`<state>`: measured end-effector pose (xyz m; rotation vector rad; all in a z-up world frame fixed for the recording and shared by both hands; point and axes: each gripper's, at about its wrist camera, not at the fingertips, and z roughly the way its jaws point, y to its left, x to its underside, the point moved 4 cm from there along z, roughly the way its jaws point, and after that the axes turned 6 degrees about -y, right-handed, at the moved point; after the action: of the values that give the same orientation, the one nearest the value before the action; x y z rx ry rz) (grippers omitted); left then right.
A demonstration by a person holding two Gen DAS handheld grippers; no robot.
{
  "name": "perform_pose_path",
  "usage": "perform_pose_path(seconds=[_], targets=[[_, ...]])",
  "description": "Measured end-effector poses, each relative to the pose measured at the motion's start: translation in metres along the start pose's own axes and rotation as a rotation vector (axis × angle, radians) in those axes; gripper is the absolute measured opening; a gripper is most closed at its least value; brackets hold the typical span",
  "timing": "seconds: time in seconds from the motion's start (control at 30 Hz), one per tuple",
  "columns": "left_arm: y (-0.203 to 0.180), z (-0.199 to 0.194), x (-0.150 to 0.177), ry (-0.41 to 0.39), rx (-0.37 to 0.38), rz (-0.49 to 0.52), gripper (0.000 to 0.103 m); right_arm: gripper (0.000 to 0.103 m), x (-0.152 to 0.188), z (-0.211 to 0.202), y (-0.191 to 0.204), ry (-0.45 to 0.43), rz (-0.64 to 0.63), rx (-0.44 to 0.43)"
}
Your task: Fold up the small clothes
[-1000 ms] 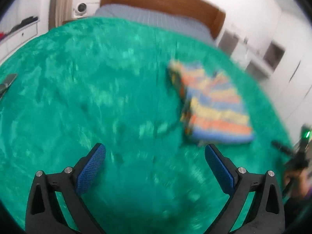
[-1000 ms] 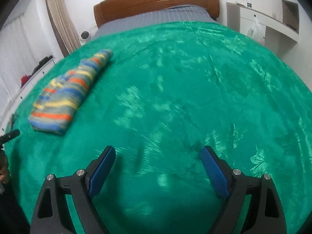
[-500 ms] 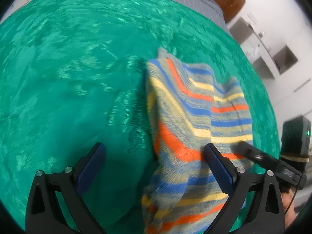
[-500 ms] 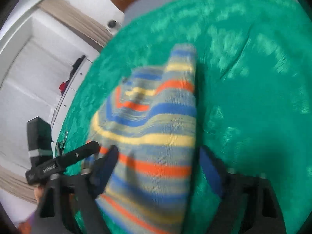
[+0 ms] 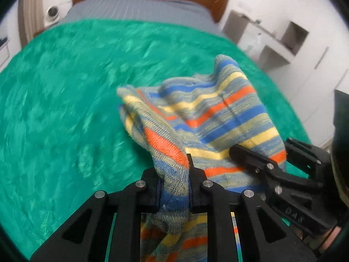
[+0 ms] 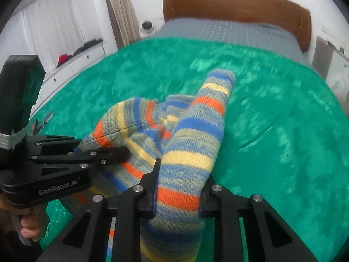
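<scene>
A small striped knit sweater (image 5: 213,113) in blue, yellow, orange and grey is lifted off the green blanket (image 5: 65,109). My left gripper (image 5: 174,174) is shut on one bunched edge of it. My right gripper (image 6: 178,185) is shut on another part of the sweater (image 6: 196,131), with one sleeve pointing away from me. Each gripper shows in the other's view: the right one (image 5: 272,170) at the right, the left one (image 6: 76,157) at the left, both pinching the cloth side by side.
The green blanket (image 6: 272,131) covers a bed with a wooden headboard (image 6: 235,4) and grey sheet (image 5: 135,11). White drawers and curtains (image 6: 65,43) stand on the left, white shelves (image 5: 283,39) on the right. A small round camera (image 6: 148,26) sits by the headboard.
Both grippers were open over the folded sweater; they have closed on it and raised it off the blanket, so it now hangs bunched between them.
</scene>
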<state>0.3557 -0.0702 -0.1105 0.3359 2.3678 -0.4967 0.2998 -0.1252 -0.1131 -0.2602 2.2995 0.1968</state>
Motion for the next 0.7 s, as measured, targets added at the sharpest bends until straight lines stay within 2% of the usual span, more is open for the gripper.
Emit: perform_pose_path(seconds=[0.07,0.1,0.13,0.17,0.2,0.23,0.27,0.33,0.4,0.47,0.57,0.6,0.63,0.7], targets=[[-0.022,0.01,-0.003,0.007,0.009,0.02,0.029,0.027,-0.004,-0.016,-0.022,-0.011,0.018,0.014],[-0.028,0.015,0.001,0.018,0.001,0.027,0.041,0.034,-0.004,-0.021,-0.033,-0.008,0.031,0.025],[-0.034,0.023,0.006,0.03,-0.033,0.036,0.055,0.051,0.002,-0.026,-0.051,0.008,0.053,0.048],[-0.039,0.027,0.013,0.027,-0.084,0.046,0.06,0.064,0.007,-0.03,-0.065,0.022,0.068,0.076],[-0.042,0.026,0.019,0.01,-0.124,0.055,0.07,0.089,0.015,-0.036,-0.084,0.044,0.093,0.132],[-0.046,0.021,0.025,-0.023,-0.168,0.066,0.078,0.095,0.023,-0.043,-0.095,0.054,0.11,0.169],[-0.045,0.011,0.029,-0.054,-0.201,0.077,0.082,0.095,0.033,-0.055,-0.106,0.054,0.122,0.197],[-0.036,-0.01,0.043,-0.105,-0.257,0.102,0.099,0.095,0.056,-0.082,-0.116,0.052,0.117,0.241],[-0.045,-0.037,0.054,-0.178,-0.339,0.158,0.1,0.096,0.071,-0.1,-0.114,0.053,0.101,0.267],[-0.041,-0.057,0.063,-0.217,-0.398,0.206,0.103,0.098,0.082,-0.115,-0.106,0.046,0.094,0.276],[-0.042,-0.086,0.08,-0.222,-0.44,0.248,0.103,0.099,0.094,-0.14,-0.08,0.017,0.113,0.252],[-0.044,-0.093,0.083,-0.224,-0.474,0.251,0.103,0.099,0.096,-0.145,-0.073,0.009,0.115,0.245],[-0.04,-0.113,0.094,-0.239,-0.518,0.26,0.103,0.099,0.098,-0.15,-0.065,0.001,0.115,0.237],[-0.049,-0.13,0.103,-0.279,-0.552,0.283,0.103,0.099,0.102,-0.16,-0.044,-0.011,0.11,0.22]])
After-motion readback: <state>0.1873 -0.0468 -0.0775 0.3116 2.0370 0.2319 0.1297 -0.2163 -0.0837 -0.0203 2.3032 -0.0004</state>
